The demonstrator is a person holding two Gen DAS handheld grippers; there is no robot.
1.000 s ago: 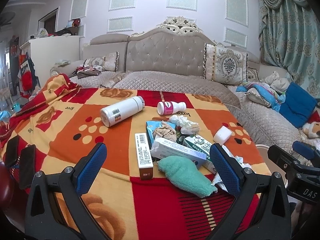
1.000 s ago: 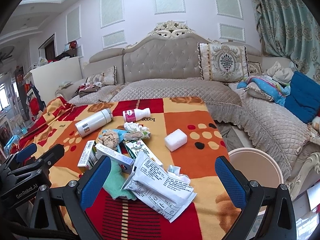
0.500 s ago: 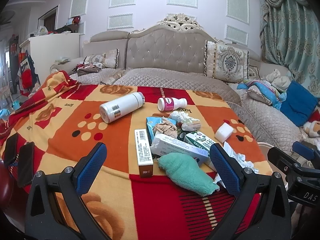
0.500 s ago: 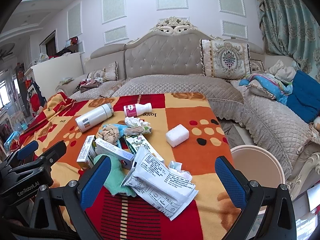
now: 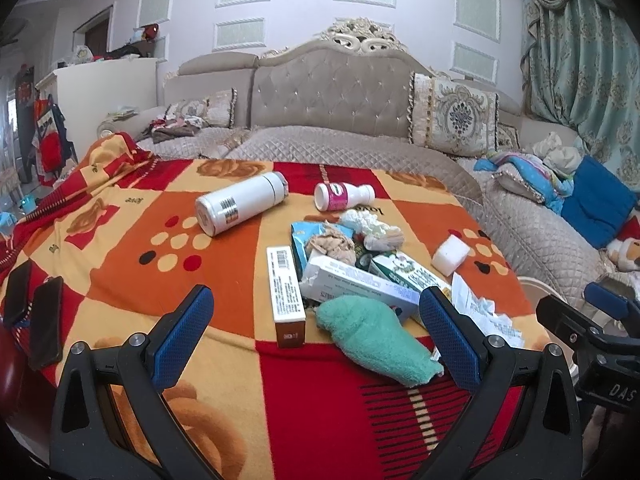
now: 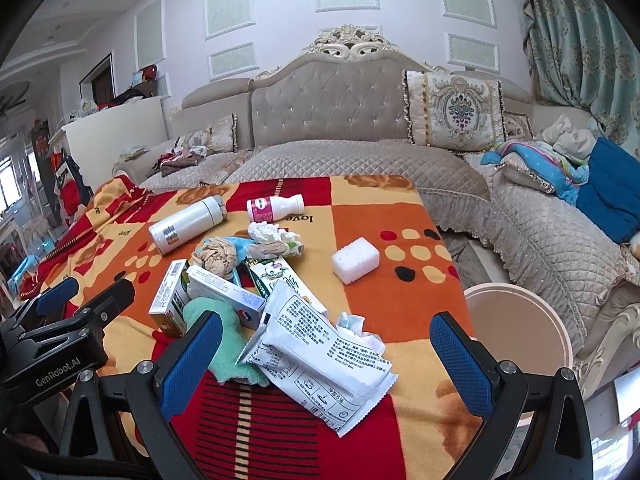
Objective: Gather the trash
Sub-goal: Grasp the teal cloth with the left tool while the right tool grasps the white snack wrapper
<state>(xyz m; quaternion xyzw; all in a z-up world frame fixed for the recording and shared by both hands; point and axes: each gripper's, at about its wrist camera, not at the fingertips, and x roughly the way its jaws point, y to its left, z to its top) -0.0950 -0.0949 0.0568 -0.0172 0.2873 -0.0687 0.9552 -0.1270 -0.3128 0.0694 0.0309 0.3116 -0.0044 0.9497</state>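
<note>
Both grippers, left and right, hang wide open and empty over the blanket's near edge. Nearest lies a white wrapper: probably light, crinkly, slippery, best pinched at its sealed end.

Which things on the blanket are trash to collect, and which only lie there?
For the job:
white wrapper
crumpled tissue
brown paper ball
opened boxes
bin

Probably just lying about:
white flask
pink bottle
green cloth
white sponge
two phones
</note>
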